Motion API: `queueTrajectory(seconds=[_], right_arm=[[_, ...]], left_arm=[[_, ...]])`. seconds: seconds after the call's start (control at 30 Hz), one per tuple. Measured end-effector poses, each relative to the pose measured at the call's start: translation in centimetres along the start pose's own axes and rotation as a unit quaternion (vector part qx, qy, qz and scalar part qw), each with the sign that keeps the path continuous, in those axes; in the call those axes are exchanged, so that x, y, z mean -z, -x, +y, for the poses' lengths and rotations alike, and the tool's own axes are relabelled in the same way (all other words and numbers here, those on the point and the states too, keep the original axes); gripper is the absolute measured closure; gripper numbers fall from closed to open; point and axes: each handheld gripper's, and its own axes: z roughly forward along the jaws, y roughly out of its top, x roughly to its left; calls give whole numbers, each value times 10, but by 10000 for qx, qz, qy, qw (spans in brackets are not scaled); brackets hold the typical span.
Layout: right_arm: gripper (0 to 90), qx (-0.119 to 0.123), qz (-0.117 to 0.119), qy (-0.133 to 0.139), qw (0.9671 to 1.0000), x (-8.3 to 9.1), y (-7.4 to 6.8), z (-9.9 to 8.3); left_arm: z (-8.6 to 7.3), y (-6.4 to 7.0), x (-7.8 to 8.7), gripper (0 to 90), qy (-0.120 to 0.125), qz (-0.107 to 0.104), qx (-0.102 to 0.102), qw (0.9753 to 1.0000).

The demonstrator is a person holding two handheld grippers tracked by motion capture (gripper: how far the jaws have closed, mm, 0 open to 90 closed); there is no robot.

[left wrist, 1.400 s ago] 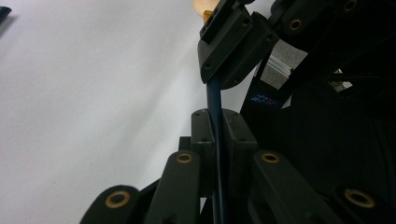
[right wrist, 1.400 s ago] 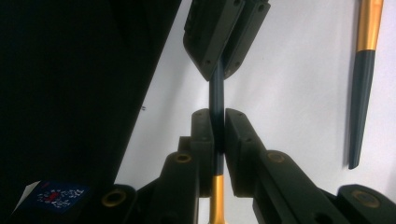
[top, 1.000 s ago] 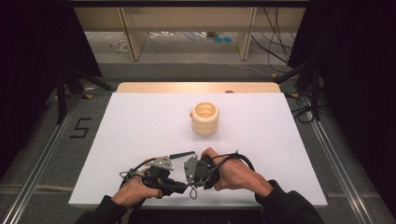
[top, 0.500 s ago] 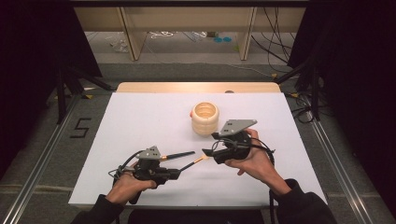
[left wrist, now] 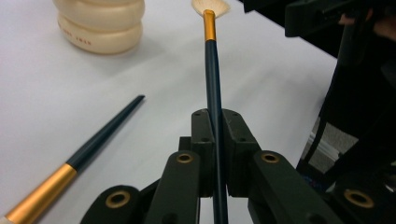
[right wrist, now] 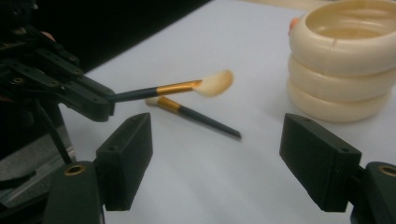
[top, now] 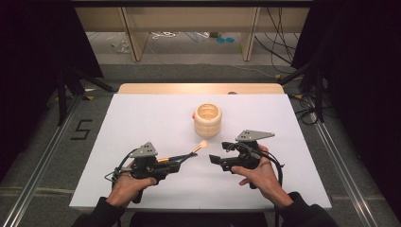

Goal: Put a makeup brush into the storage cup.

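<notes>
Clamped between the jaws of the left gripper [top: 177, 164] is a makeup brush [left wrist: 211, 79] with a dark handle, a gold ferrule and a pale fan of bristles; the jaws are clenched on the handle and the bristle end is lifted off the table, aimed toward the cream ribbed holder [top: 207, 120]. In the right gripper view the bristle tip hangs short of the holder, apart from it. A second makeup brush [right wrist: 194, 116] of the same make lies flat on the white table [top: 142, 118] just under the held one, near the front edge and left of the holder. The right gripper [top: 215, 160] sits near the front edge, right of the brush tip, its jaws spread wide and holding nothing. The holder stands upright near the table's middle, toward the far edge.
</notes>
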Motion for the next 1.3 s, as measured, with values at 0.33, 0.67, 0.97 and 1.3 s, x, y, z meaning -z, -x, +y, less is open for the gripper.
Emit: queueTrajectory(seconds=[0.33, 0.67, 0.97, 1.3], right_arm=[[245, -586, 860, 397, 9938, -16, -6, -6], [295, -981, 1253, 644, 9852, -27, -14, -4], [373, -1177, 1403, 728, 9804, -32, -13, -2], [454, -1235, 1523, 833, 9770, -37, -12, -1]], left_arm=[[5, 8, 3, 842, 177, -140, 28, 9997], [8, 15, 3, 842, 296, -235, 20, 9993], [8, 17, 2, 842, 328, -267, 38, 9991], [8, 19, 0, 842, 370, -312, 50, 9988]])
